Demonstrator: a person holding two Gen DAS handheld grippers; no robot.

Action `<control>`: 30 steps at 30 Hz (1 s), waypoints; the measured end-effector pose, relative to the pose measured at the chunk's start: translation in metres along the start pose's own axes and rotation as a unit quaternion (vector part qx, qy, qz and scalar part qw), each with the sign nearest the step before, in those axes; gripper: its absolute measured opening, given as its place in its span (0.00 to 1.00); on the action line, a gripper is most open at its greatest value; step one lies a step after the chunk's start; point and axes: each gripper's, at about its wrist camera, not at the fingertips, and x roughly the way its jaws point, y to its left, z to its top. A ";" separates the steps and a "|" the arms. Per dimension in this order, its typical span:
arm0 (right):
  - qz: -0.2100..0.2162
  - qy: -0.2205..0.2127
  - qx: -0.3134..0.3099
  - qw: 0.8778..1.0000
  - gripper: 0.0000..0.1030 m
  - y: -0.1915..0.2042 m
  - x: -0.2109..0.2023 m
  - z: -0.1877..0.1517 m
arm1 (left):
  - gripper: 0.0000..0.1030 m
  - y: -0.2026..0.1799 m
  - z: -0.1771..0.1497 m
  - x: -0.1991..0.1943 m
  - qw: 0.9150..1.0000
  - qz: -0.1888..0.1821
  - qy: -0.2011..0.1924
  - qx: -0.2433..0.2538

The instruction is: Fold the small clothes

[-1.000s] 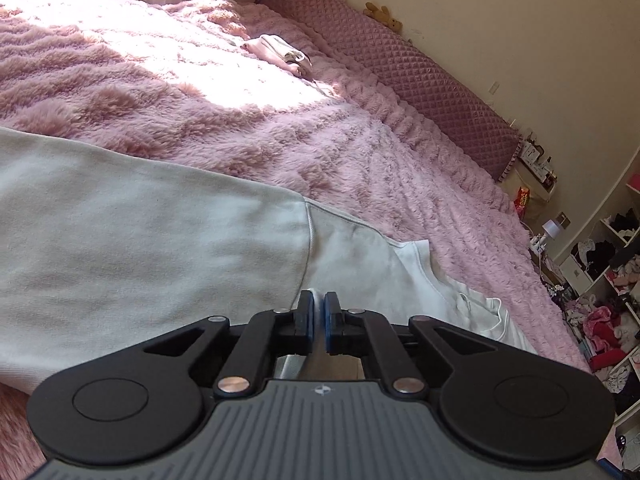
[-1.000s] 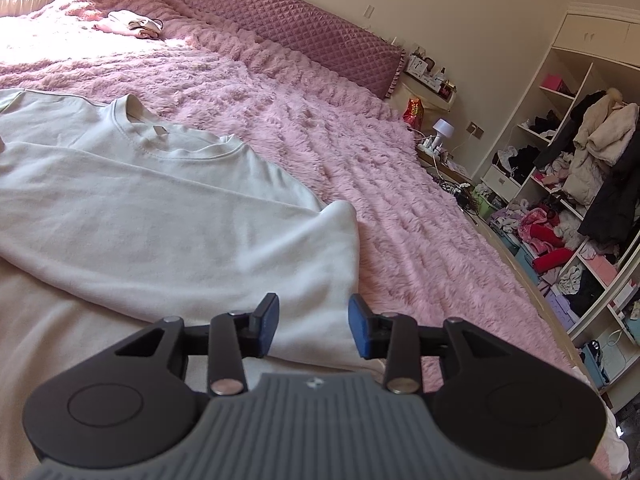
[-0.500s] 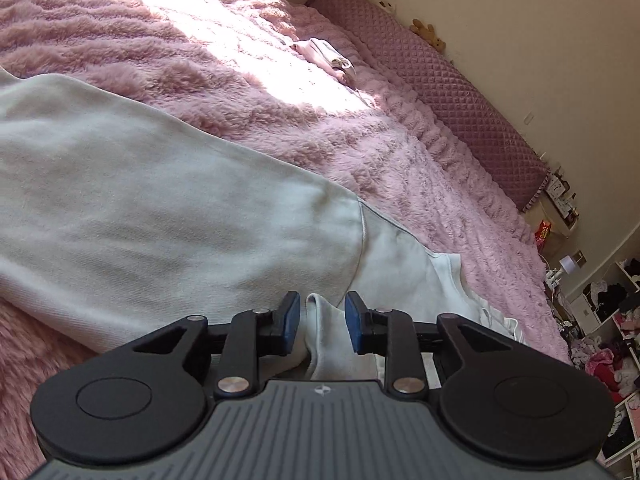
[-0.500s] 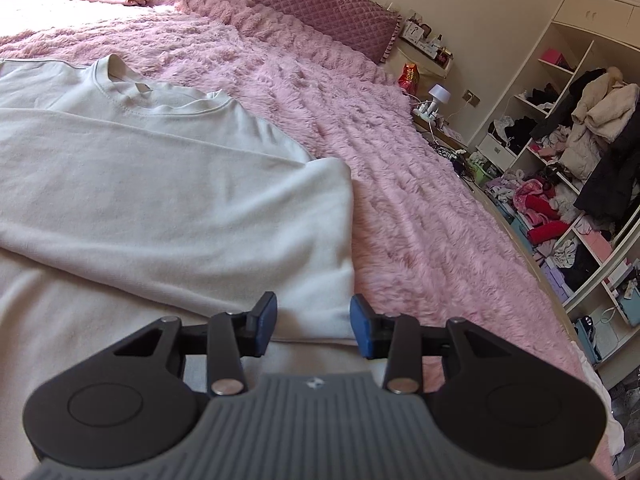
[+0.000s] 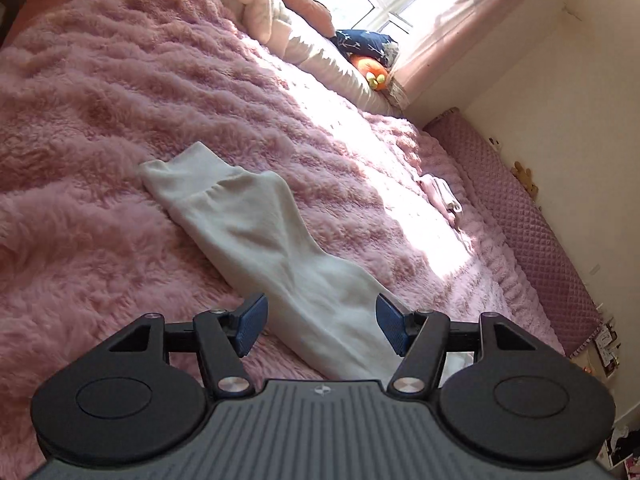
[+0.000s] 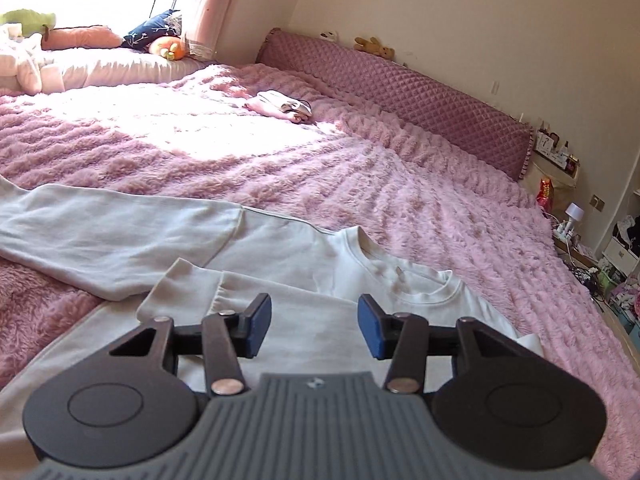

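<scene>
A white long-sleeved sweatshirt point(image 6: 304, 256) lies flat on the pink fluffy bedspread point(image 6: 360, 176). One sleeve is folded across its body, cuff point(image 6: 180, 284) just ahead of my right gripper point(image 6: 314, 326), which is open and empty above the body. The other sleeve point(image 5: 256, 232) stretches out straight over the bedspread point(image 5: 100, 120), cuff point(image 5: 180, 176) at the far end. My left gripper point(image 5: 320, 326) is open and empty, its fingers either side of this sleeve near the shoulder.
A small folded pink and white garment point(image 6: 280, 106) lies further up the bed, also in the left wrist view point(image 5: 440, 198). Pillows and soft toys point(image 6: 100, 40) lie by the window. A quilted headboard point(image 6: 400, 92) runs along the wall. Cluttered shelves point(image 6: 620, 248) stand at right.
My left gripper has opened, let go of the sweatshirt fabric, and swung to face along the outstretched sleeve. My right gripper, open throughout, has turned left toward the folded sleeve's cuff.
</scene>
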 end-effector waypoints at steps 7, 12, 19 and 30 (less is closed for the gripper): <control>0.037 -0.001 -0.069 0.997 0.42 0.072 -0.005 0.007 | 0.67 0.083 0.039 0.020 0.989 0.019 -0.033 -0.142; 0.032 0.012 -0.086 0.996 0.42 0.079 -0.003 0.005 | 0.67 0.088 0.043 0.041 0.986 0.011 -0.052 -0.160; 0.025 0.015 -0.100 0.995 0.44 0.081 -0.001 0.007 | 0.06 0.099 0.053 0.064 0.976 -0.083 -0.049 -0.195; 0.013 0.014 -0.078 0.997 0.46 0.058 -0.017 0.000 | 0.05 0.043 0.069 0.031 0.965 -0.214 -0.043 -0.145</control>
